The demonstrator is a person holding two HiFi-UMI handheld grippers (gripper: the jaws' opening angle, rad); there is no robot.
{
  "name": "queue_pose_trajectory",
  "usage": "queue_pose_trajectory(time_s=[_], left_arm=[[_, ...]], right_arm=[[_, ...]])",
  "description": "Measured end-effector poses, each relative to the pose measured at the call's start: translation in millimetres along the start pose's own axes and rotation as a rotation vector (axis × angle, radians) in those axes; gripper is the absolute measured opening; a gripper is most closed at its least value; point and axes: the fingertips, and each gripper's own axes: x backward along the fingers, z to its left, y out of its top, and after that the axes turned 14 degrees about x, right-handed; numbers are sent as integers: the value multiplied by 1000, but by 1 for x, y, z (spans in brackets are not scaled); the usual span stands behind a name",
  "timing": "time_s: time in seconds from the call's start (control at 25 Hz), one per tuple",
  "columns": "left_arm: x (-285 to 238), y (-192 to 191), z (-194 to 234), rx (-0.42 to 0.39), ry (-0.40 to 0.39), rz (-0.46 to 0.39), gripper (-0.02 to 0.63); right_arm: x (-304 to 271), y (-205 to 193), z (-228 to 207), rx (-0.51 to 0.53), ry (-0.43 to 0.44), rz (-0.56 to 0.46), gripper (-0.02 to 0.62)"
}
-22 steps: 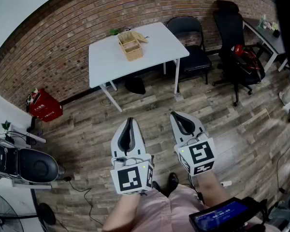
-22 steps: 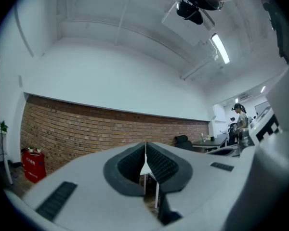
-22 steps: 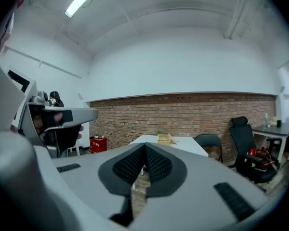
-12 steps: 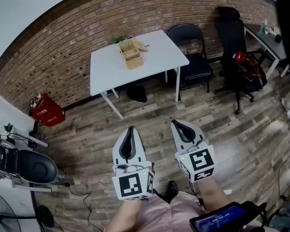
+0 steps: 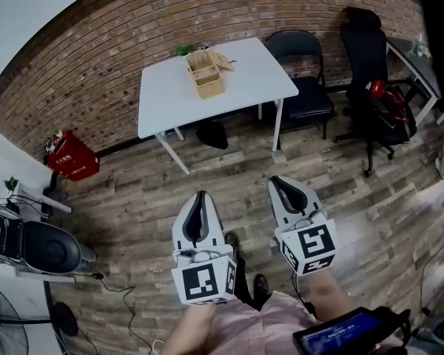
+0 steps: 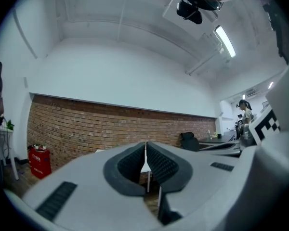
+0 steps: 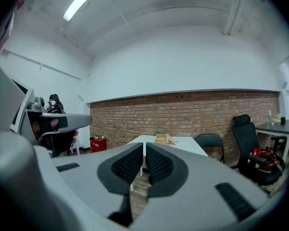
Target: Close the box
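though ahead, box (image 5: 207, 74) beyond right gripper (image 5: 280, 183)

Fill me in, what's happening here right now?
A person stands on the wood floor with a gripper in each hand. The left gripper and right gripper both have jaws shut on nothing. The wooden box sits on the white table, lid apparently open, well beyond both grippers. Closing hasn't started.

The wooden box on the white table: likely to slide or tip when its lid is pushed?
Probably light: the box looks like thin pale wood, so it may slide on the smooth table. Its open lid sticks out to one side, so a push there might tip it.
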Motion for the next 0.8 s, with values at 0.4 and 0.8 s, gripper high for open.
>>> queue_pose_trajectory(time_s=[0.4,0.8], left_arm=[[-106,-20,56,33,9,21,20],[-230,-7,111,29,1,33,20]], right_arm=[[-110,-20,-25,13,18,37,130],[-234,-7,-67,13,-4,47,132]])
